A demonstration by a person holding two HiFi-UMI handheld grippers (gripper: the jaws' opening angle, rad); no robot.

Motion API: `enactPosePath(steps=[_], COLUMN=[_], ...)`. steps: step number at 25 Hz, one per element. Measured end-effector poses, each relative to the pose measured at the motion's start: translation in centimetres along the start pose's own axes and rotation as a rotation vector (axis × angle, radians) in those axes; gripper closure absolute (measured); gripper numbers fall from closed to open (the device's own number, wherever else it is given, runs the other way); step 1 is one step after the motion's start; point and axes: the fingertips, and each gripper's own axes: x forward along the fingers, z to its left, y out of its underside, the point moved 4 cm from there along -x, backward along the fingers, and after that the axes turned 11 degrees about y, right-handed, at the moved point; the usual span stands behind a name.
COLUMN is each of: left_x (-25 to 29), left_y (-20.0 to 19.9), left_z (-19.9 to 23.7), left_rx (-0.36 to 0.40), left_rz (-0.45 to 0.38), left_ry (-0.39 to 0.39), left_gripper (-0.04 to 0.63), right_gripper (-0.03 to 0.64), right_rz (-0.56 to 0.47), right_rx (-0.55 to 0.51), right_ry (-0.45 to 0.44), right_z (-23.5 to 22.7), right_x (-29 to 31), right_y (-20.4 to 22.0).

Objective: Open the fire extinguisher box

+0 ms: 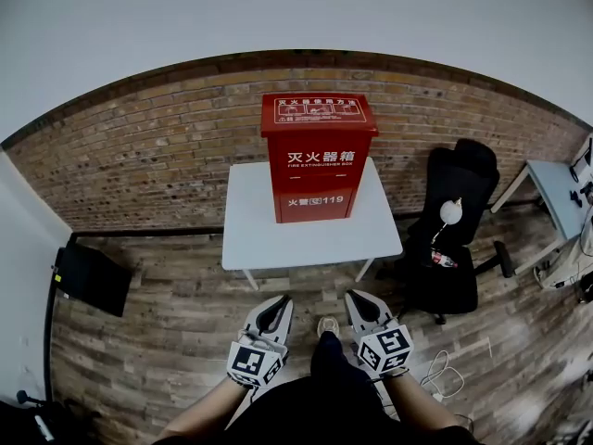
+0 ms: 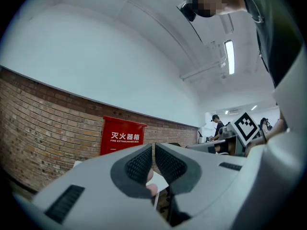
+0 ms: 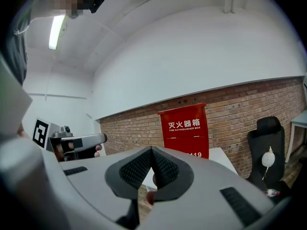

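The approach is in hand. The box [image 1: 314, 160] is seen shut on the bench [image 1: 248, 230], well apart from the left hand-held gripper [image 1: 277, 303] and the right hand-held gripper [image 1: 356, 298], both closed and empty. The lid edge, seemingly at the top front, must be reached next.

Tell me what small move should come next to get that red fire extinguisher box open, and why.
Probably carry both tools forward toward the red box. The left tool and right tool are both shut and empty, held close to the body, short of the white table that the box stands on. The box looks closed, and neither tool is near enough to touch it.
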Motion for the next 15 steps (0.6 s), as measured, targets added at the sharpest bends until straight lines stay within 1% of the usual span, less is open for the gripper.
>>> enactPosePath(steps=[7, 11, 15], left_x=[5.9, 10.0, 14.7], left_y=[-0.5, -0.7, -1.6], left_z=[4.2, 6.8, 9.2], left_rx=[-0.003, -0.002, -0.018], left_rz=[0.006, 0.019, 0.049], left_ry=[-0.041, -0.070, -0.085], left_gripper=[0.532, 0.532, 0.532], right_gripper=[0.598, 0.598, 0.598], right_rz=[-0.020, -0.001, 0.010], right_rx=[0.005, 0.012, 0.010], right_ry=[-0.018, -0.034, -0.060], right_z=[-5.0, -8.0, -11.0], right_x=[6.3, 10.3, 14.5], right_y=[-2.9, -4.0, -5.7])
